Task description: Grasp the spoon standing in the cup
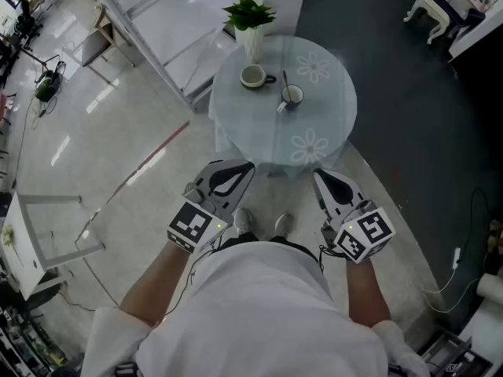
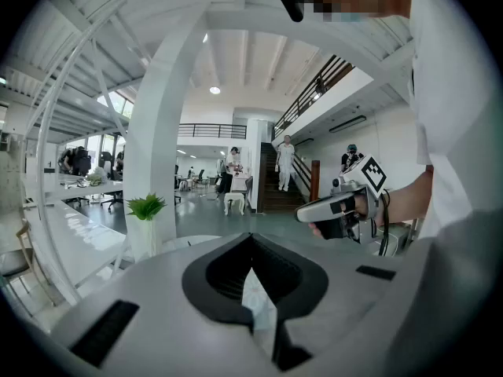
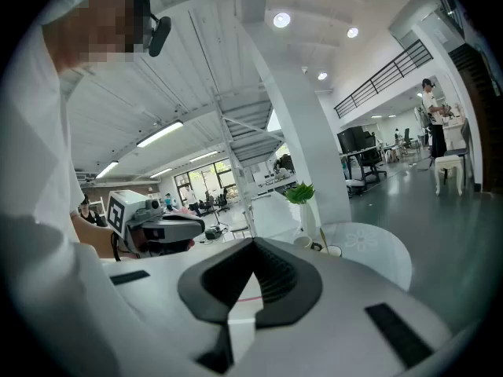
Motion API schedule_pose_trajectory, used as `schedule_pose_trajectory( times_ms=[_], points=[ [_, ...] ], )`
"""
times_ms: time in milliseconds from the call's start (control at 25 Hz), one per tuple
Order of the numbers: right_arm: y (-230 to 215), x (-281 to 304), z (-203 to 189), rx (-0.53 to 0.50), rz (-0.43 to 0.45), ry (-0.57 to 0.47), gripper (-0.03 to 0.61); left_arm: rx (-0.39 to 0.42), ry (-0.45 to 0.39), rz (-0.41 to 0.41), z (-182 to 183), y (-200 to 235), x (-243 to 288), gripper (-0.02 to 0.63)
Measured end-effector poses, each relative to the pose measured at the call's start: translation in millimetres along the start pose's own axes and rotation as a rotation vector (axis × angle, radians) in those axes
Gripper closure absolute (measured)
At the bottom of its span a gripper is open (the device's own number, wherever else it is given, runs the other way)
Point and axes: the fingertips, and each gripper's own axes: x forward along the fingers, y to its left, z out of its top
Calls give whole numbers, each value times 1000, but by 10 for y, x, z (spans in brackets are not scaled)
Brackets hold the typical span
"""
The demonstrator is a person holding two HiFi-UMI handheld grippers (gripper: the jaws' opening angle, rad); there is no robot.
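Up ahead of the person, on a round counter (image 1: 334, 128) draped w/ a pale cloth printed w/ white daisies, sat the small white cup (image 1: 293, 95). The slim dark-handled spoon (image 1: 286, 82) stood in it, handle leaning up & away toward the far side, a touch left.

Both claws hung low by the person's waist, short of the counter's near edge & well apart from the cup. On the left claw (image 1: 245, 169) the jaws were together, tips meeting, nothing between them. The right claw (image 1: 321, 177) was the same: tips touching, empty.

The cup lay straight ahead, between the two, but closer to the right claw's side, so I'd judge the right as the nearer one for the job. The spoon's long axis ran near upright, so a claw would prob. need to part its jaws first, then come in either side of the handle above the rim.

Also on the counter: a cream mug w/ a side handle (image 1: 253, 75) just left of the cup, and behind it, at the far edge, a tall white vase (image 1: 253, 44) w/ a green leafy plant (image 1: 249, 12).

The floor (image 1: 94, 148) was glossy pale tile on the left w/ a red line (image 1: 161, 149) across it, dark on the right. White steel frames (image 1: 126, 14) stood off left, a white stool (image 1: 428, 8) far right. Big open hall, w/ a few people (image 2: 284, 162) in the distance.
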Motion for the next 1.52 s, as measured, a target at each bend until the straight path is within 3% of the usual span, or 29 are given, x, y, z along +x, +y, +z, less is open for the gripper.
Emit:
schedule_pose_trajectory(
  times_ms=[480, 1080, 1520],
  points=[
    [-172, -126, 2, -6, 41, -4, 557, 1, -1, 54, 57, -120, 148, 593],
    [-722, -524, -148, -7, 128, 47, 555, -50, 22, 167, -6, -577, 573, 592],
    [-868, -380, -110, -1, 139, 56, 555, -57, 12, 182, 13, -402, 722, 592]
  ],
)
